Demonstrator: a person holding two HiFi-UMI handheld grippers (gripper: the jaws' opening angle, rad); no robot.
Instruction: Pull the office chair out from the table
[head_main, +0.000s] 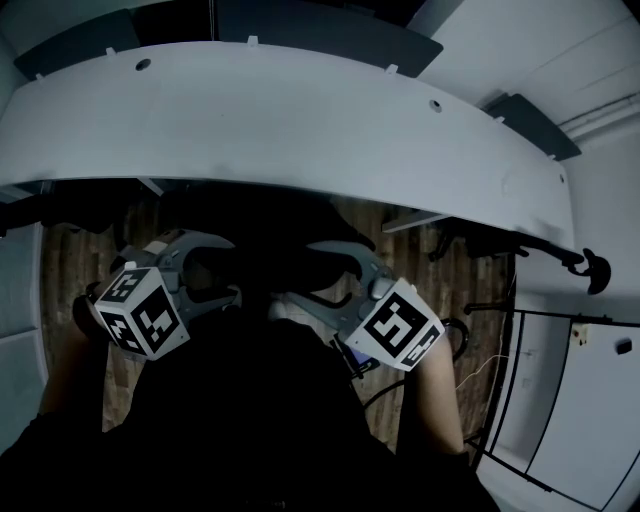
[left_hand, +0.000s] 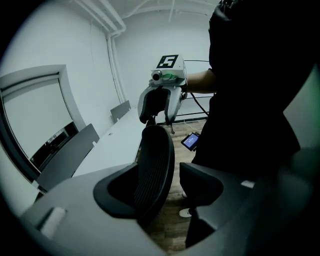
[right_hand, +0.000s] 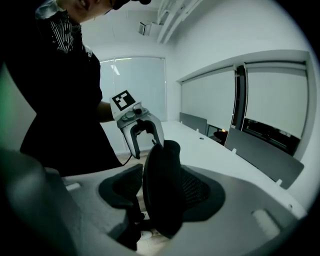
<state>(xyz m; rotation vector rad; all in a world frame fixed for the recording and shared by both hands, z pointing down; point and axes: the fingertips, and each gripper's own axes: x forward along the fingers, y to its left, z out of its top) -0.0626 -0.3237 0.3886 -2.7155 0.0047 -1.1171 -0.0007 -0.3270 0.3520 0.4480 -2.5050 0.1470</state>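
Note:
The black mesh-backed office chair (head_main: 268, 245) is tucked under the curved white table (head_main: 300, 120); its seat is hidden in shadow. My left gripper (head_main: 237, 268) and right gripper (head_main: 298, 270) reach in at the top of the chair back from either side. In the left gripper view the chair back (left_hand: 152, 165) stands edge-on between my left gripper's (left_hand: 160, 186) dark pads (left_hand: 202, 184), with a gap on the right side. In the right gripper view the chair back (right_hand: 161, 200) rises between the right gripper's (right_hand: 160, 187) spread pads. Both grippers are open around it, and each one shows in the other's view.
Dark grey divider panels (left_hand: 65, 157) stand along the table. Wooden floor (head_main: 70, 260) shows below the table edge. Black chair parts (head_main: 520, 245) and a white framed unit (head_main: 580, 400) lie at the right. My dark-clothed body fills the head view's bottom.

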